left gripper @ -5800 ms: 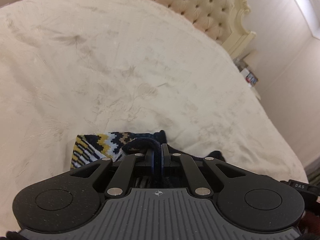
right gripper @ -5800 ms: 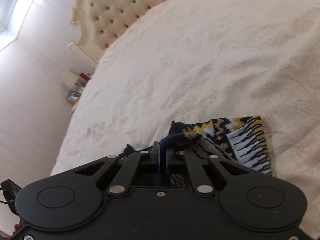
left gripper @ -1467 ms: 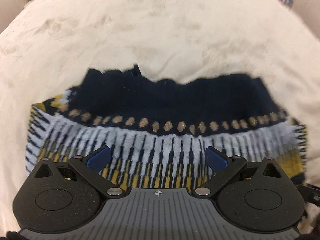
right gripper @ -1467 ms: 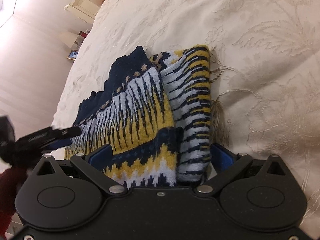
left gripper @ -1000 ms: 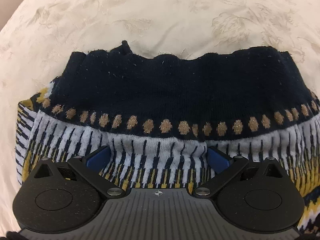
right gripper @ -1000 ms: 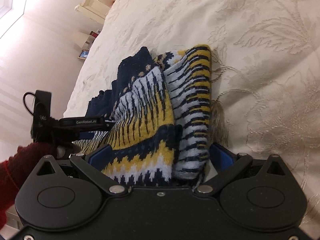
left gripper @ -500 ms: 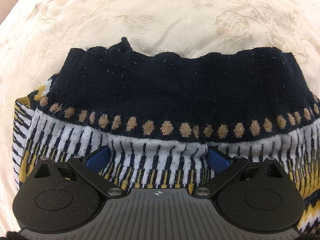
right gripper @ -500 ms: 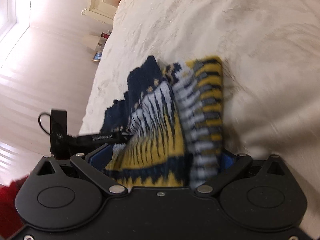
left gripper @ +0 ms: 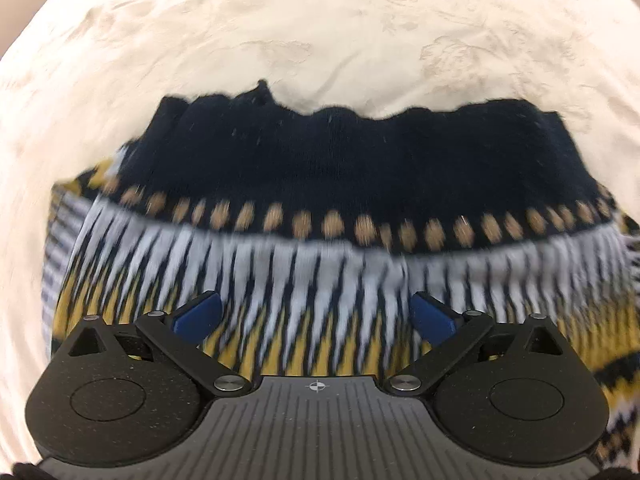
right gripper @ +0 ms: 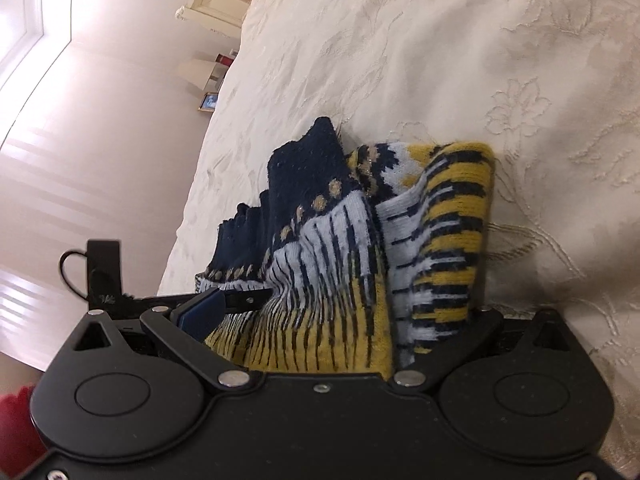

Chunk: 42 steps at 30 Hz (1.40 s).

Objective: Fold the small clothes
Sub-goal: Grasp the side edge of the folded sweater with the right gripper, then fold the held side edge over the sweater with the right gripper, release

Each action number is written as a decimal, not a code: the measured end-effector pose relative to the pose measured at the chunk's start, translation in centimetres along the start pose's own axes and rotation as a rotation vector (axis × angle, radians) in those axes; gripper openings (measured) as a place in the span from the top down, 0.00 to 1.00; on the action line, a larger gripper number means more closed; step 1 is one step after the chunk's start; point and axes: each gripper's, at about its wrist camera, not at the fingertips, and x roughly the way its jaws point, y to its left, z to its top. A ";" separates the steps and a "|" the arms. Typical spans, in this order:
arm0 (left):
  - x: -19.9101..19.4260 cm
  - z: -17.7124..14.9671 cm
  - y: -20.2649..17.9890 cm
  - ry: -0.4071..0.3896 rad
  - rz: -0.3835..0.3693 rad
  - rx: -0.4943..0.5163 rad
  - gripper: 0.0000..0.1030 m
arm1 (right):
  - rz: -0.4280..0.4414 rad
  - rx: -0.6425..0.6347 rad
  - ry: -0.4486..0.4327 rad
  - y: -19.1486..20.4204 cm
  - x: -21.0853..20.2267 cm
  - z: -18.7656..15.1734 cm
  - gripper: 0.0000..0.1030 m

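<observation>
A folded knit sweater (left gripper: 320, 216), navy with tan dots, white and yellow bands, lies on the cream embroidered bedspread (left gripper: 320, 32). In the left wrist view its long axis runs left to right across mid-frame, navy ribbed edge toward the top. The left gripper (left gripper: 316, 312) sits over the striped band, jaws spread wide apart. In the right wrist view the right gripper (right gripper: 332, 320) has jaws apart, straddling the sweater's end; its far finger is hidden by fabric.

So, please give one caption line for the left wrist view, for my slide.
Open left claw over a folded patterned knit garment lying on a cream bedspread.
</observation>
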 end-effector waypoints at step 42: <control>-9.9 -12.5 16.2 -0.085 -0.169 -0.100 0.02 | -0.317 -0.140 -0.021 15.9 0.6 -2.6 0.73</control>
